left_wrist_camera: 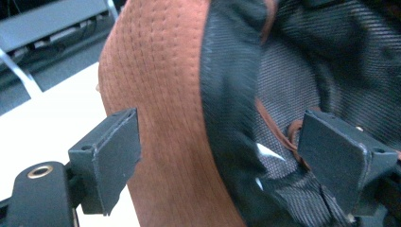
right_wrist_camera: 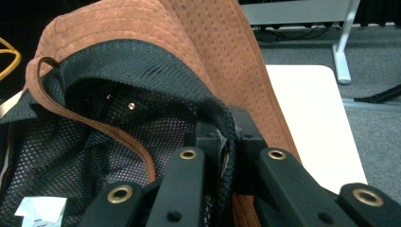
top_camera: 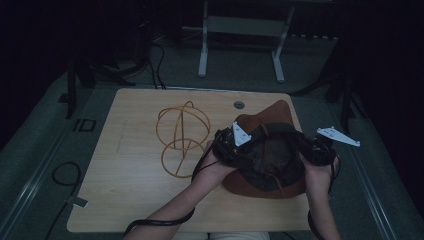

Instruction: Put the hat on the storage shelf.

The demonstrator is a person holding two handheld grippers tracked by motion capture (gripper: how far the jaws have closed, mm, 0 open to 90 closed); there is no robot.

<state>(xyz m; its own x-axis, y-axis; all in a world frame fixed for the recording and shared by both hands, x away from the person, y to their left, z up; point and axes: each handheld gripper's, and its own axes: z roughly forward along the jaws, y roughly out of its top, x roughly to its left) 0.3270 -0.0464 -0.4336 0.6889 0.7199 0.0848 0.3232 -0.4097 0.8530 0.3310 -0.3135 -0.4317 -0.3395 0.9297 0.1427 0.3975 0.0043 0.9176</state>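
Tabletop (top_camera: 130,200): brown hat (top_camera: 272,117) upturned, right of wire stand (top_camera: 182,140). Right gripper (right_wrist_camera: 227,142) clamped on brim; left gripper (left_wrist_camera: 217,146) spread, brim straddled, unpinched. Step judged: second grip; closing required.

I see the hat (top_camera: 272,150) in rust-brown suede with rows of dotted stitching on its brim; its lining (right_wrist_camera: 118,137) is black mesh, crossed by a thin brown cord (right_wrist_camera: 94,125) and bearing a small white label (right_wrist_camera: 40,210); the wire stand (top_camera: 182,137) is yellow; the table (top_camera: 130,180) is pale wood grain; my grippers' jaws are matt black.
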